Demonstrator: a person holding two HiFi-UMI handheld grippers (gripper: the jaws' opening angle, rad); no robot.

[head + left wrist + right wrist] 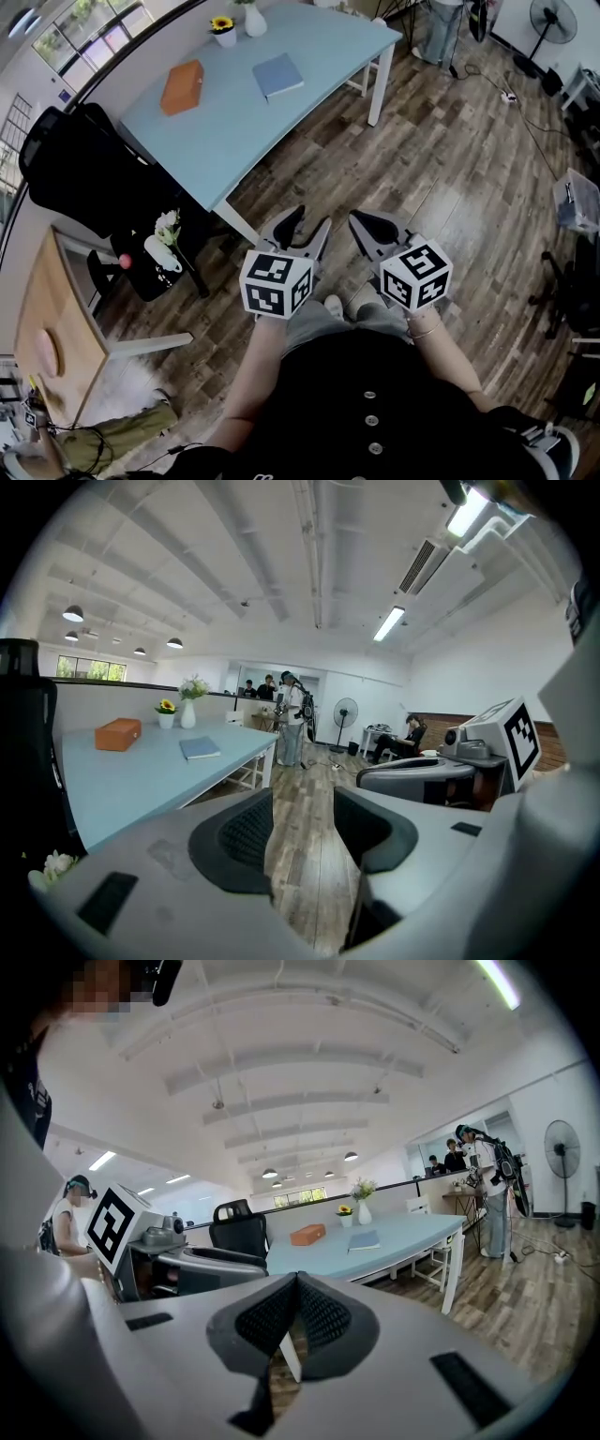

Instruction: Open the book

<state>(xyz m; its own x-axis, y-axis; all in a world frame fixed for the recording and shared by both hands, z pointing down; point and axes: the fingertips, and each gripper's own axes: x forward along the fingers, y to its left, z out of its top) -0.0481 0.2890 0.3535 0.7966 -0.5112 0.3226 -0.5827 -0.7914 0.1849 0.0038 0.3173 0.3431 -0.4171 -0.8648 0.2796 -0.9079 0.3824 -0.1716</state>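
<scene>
The book (278, 75) is lying flat and closed on the pale blue desk (281, 131), near the desk's far side, showing a plain grey-blue cover. It is too small in every view for any print or the spine side to be made out. An orange box (182, 86) is sitting well to the left of it on the same desk, and a small pot with a sunflower (223, 31) and a white vase (254, 19) are standing by the far edge. Both claws are hanging well short of the desk, over the wooden floor (441, 178) in front of the person's lap. The left claw (302, 803) is standing released, its two black pads apart with only floorboards showing between them. The right claw (297, 1281) is clenched, its pads meeting at the tips with nothing caught in them. A black chair (70, 169) is covering the desk's near left corner in the head view.
</scene>
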